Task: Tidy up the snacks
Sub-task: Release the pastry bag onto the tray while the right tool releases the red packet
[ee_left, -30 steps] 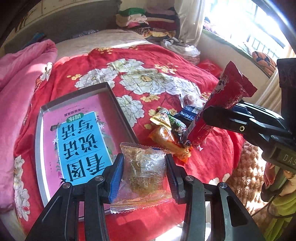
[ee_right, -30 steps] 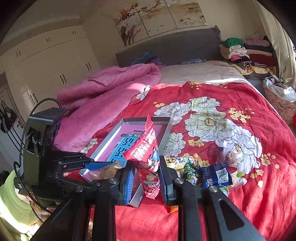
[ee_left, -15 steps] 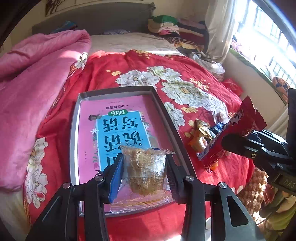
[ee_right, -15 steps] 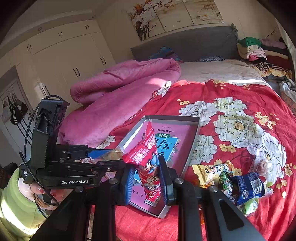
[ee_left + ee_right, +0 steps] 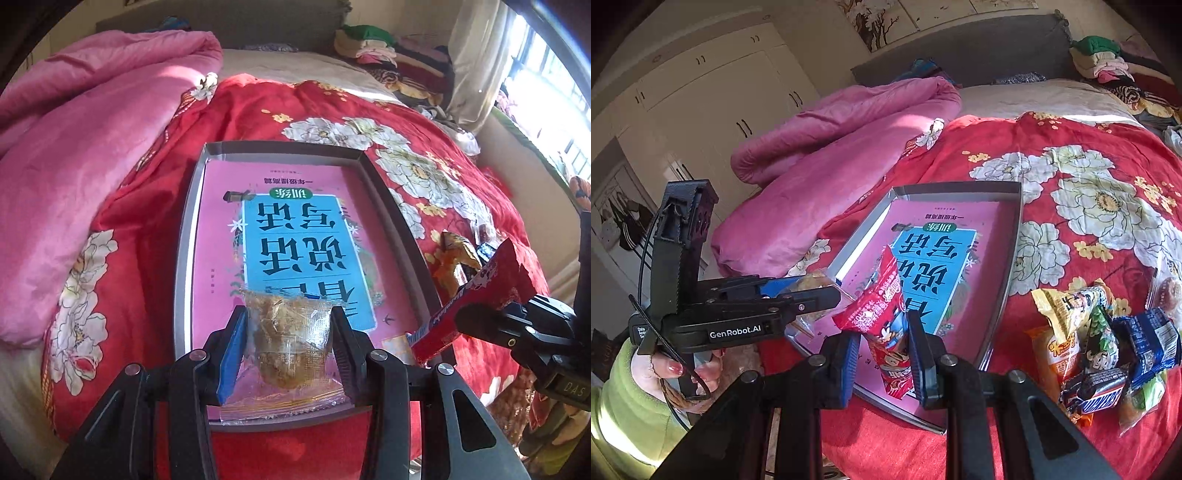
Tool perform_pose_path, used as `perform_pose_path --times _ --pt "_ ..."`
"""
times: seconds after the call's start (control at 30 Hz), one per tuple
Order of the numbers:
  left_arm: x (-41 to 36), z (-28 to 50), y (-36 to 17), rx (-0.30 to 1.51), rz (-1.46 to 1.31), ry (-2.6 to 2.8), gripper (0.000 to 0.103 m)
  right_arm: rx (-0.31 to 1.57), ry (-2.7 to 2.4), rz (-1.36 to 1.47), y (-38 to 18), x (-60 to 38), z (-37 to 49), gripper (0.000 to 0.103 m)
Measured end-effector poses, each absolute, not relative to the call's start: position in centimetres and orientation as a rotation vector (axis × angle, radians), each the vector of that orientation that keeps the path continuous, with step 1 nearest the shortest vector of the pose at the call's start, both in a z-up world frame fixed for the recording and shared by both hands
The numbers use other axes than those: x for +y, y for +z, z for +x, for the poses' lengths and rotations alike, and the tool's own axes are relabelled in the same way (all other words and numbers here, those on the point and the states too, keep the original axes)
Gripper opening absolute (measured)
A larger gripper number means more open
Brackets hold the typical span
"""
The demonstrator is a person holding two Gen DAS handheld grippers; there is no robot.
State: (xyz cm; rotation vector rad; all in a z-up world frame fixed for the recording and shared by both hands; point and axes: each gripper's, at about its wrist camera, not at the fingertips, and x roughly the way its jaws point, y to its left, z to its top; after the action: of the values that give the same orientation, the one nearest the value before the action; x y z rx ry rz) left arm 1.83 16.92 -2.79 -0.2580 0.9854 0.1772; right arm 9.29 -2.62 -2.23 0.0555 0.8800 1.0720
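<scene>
Grippers (image 5: 288, 354) (image 5: 882, 358) two, each clamped on one snack: left on clear-wrapped pastry (image 5: 286, 345), right on red packet (image 5: 886, 317), both above one grey tray (image 5: 1012, 266) with pink book (image 5: 945, 258); "GenRobot.AI" readable; loose snack pile (image 5: 1104, 350) beside.

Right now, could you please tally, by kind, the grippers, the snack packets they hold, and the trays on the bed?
Grippers: 2, the left gripper and the right gripper
Held snack packets: 2, a clear-wrapped pastry and a red packet
Trays: 1, the grey tray
Total: 5
</scene>
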Motion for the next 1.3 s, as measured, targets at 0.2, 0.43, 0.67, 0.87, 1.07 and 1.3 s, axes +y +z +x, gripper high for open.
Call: perform_pose_path --times 0.2,0.43,0.67,0.87,1.07,1.3 --pt "17.3 2.2 -4.9 1.024 -0.287 0.181 0.046 0.933 1.072 0.083 -3.6 -2.4 9.8 0.025" --pt "17.8 2.1 -5.1 0.994 -0.272 0.202 0.046 0.964 1.111 0.116 -4.4 -1.9 10.0 0.025" --pt "18.9 2.0 -5.3 0.988 -0.295 0.221 0.046 0.998 1.193 0.19 -4.7 -0.2 10.0 0.026" --pt "19.3 2.0 -5.4 0.986 -0.301 0.226 0.046 1.024 1.18 0.17 -5.7 0.2 9.8 0.026" --pt "19.3 2.0 -5.5 0.99 -0.294 0.223 0.046 1.024 1.137 0.157 -5.9 -1.3 10.1 0.026" --pt "19.2 2.2 -5.7 0.995 -0.293 0.22 0.046 1.021 1.074 0.128 -6.1 -2.6 10.6 0.031"
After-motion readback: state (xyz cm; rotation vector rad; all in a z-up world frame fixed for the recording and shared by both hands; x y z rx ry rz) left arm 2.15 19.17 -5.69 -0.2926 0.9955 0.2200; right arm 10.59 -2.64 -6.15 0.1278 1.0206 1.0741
